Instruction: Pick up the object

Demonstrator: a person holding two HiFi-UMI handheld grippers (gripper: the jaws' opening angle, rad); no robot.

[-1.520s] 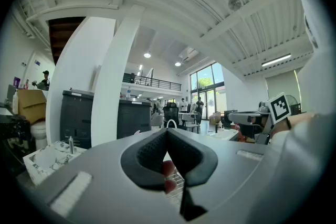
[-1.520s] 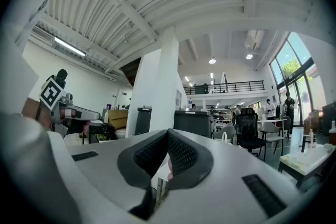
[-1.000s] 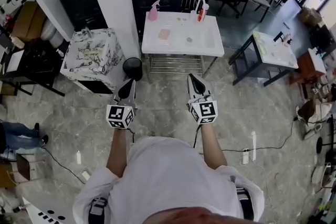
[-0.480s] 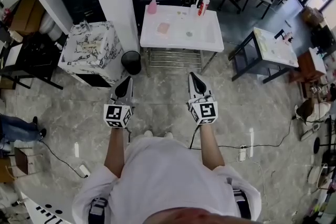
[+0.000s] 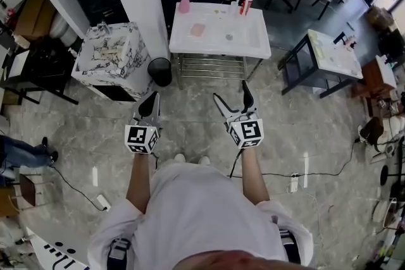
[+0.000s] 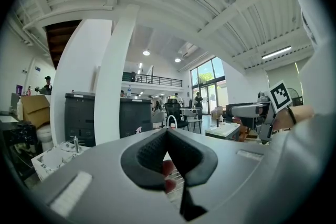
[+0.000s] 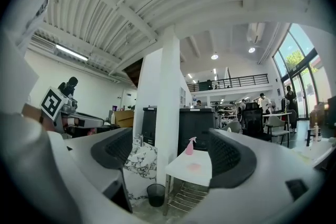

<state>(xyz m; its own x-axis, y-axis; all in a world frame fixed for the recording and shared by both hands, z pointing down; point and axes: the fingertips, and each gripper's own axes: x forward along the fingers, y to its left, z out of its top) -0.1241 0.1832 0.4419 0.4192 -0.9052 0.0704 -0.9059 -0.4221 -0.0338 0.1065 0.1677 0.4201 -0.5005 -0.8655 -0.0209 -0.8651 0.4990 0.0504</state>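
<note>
Far left: marbled box (image 5: 109, 59) and black bin (image 5: 159, 71), out of the way, not in play. Next, left gripper (image 5: 154, 98): jaws pressed together, empty, held level. Judged parked as spare hand.

Ahead, white table (image 5: 250, 47), well apart from both tools. On it: pink spray bottle (image 5: 185, 3), flat pink item (image 5: 198, 30), small grey piece (image 5: 229, 36). Cannot tell which is target.

At right, right gripper (image 5: 231, 92): jaws have just been opening, now spread wide, nothing between. Likely readied early for grab, aimed at table.

Flat pink item (image 5: 198, 30) & grey bit (image 5: 228, 36) on white table (image 5: 253, 47) too small to ID.
</note>
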